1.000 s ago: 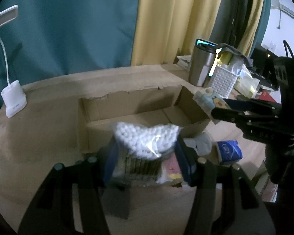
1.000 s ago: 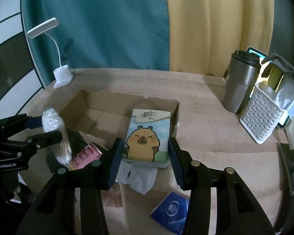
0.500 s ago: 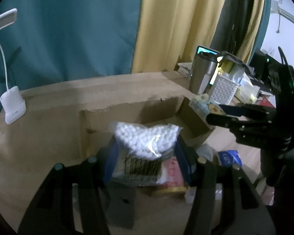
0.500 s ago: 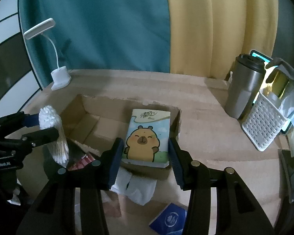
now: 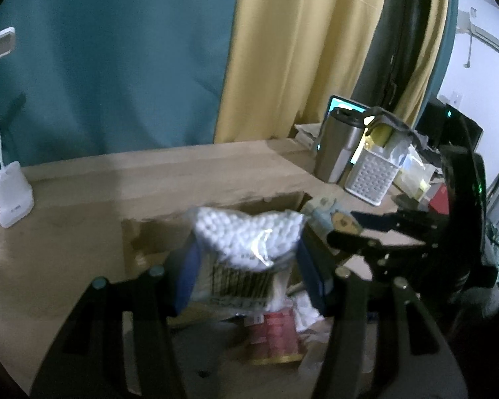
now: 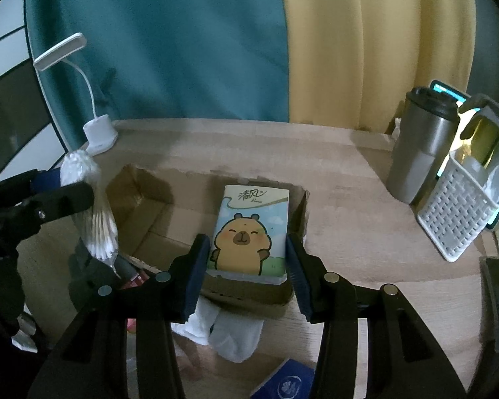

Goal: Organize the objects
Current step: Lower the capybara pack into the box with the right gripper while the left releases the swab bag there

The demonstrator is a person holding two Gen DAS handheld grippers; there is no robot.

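Right gripper (image 6: 246,259) jaws clamped on tissue pack (image 6: 249,229), long axis pointing away, held directly above cardboard box (image 6: 143,206) on counter (image 6: 349,199). Left gripper (image 5: 246,266) pinched cotton-swab bag (image 5: 246,242) beside box's left edge, likely second in.

My left tongs (image 5: 246,266) cover the lower half of the cotton swab bag (image 5: 249,242), and its printed label is too blurred to read. Behind the bag, most of the cardboard box (image 5: 139,232) is hidden from the left wrist view. At 6 o'clock of that view a red packet (image 5: 276,332) lies smeared, its print illegible. At 9 o'clock the lamp (image 5: 11,193) loses its head to the picture's edge. In the right wrist view, my right tongs (image 6: 248,266) hide the tissue pack's (image 6: 249,229) sides, a white cloth (image 6: 226,332) lies partly under them, and a blue packet (image 6: 286,382) is cut off at 6 o'clock.
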